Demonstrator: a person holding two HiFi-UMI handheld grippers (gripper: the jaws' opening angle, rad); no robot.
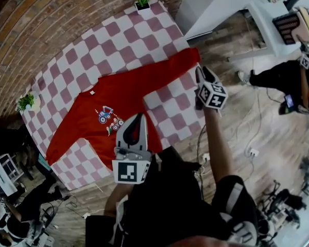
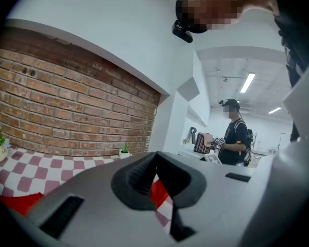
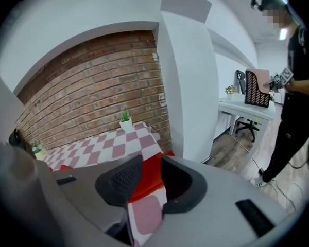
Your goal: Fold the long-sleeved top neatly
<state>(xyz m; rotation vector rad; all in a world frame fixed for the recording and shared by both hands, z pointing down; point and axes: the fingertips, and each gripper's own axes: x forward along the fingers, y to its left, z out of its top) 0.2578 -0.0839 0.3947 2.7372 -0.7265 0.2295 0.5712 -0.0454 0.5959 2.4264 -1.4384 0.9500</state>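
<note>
The left gripper [image 1: 139,117] covered part of the lower hem of the red top [image 1: 87,117], and the right gripper [image 1: 203,72] hid part of one sleeve end. The chest print [image 1: 109,118] was too small to make out.

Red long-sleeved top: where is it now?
Head view, centre-left: red top spread on the checkered tablecloth, right gripper by one cuff, left gripper over its hem.

The long-sleeved top [image 1: 136,86] is bright red, with a small blue, white and green print on the chest. The bench [image 1: 139,30] wears a cloth checked in dusky pink and white. The wall [image 1: 51,14] is red-brown brick with pale mortar. A plant [image 1: 142,0] and a second plant [image 1: 26,102] are green, in white pots. The left gripper [image 1: 139,118] and right gripper [image 1: 203,73] are pale grey with black jaws and white cubes bearing black square markers. The floor [image 1: 247,122] is grey-brown planking.
</note>
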